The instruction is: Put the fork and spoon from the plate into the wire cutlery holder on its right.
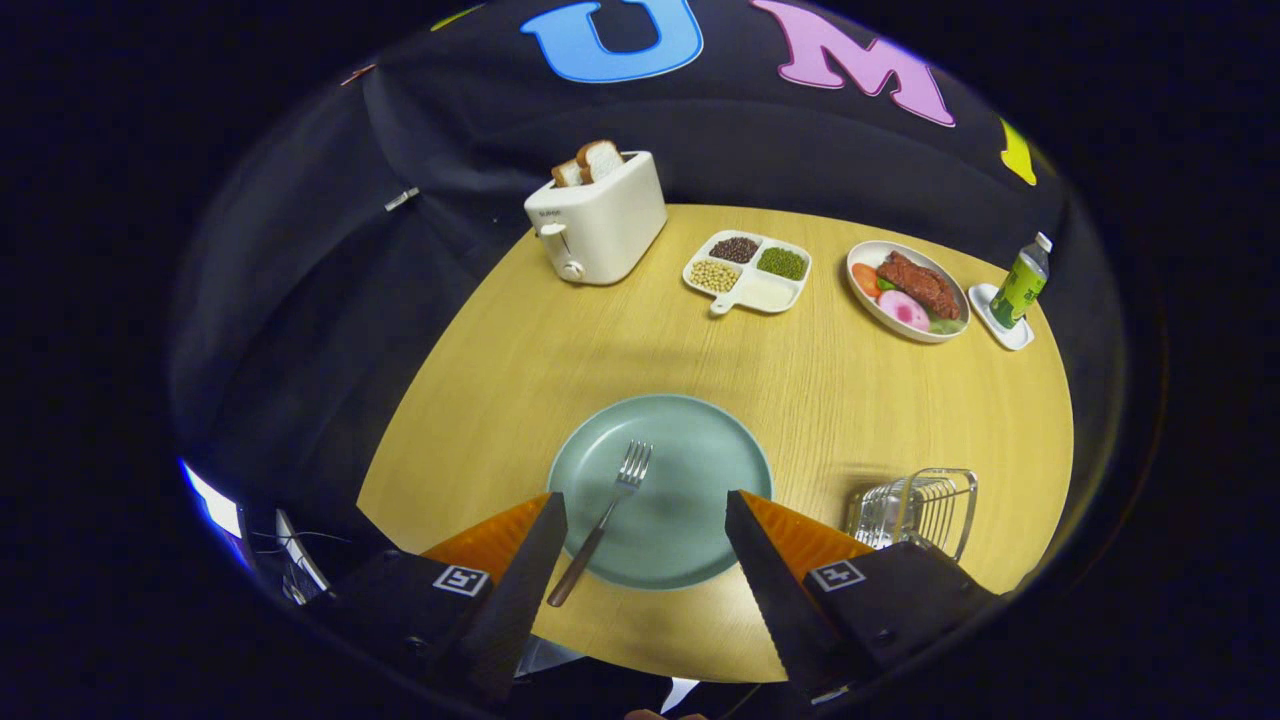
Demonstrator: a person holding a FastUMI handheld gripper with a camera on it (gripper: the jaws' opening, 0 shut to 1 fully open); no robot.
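Tongs point(645, 520) are held apart above the fork point(603, 520) on the plate point(690, 480) near the counter's front edge; being thin and flat, it could be missed or skidded off.

A round, light wooden table point(620, 350) stands in a booth walled with black cloth point(330, 300) that hangs in folds behind it and down its left side. Soft light falls on the tabletop, while a bright patch point(212, 505) glows low beyond the table's near left edge.
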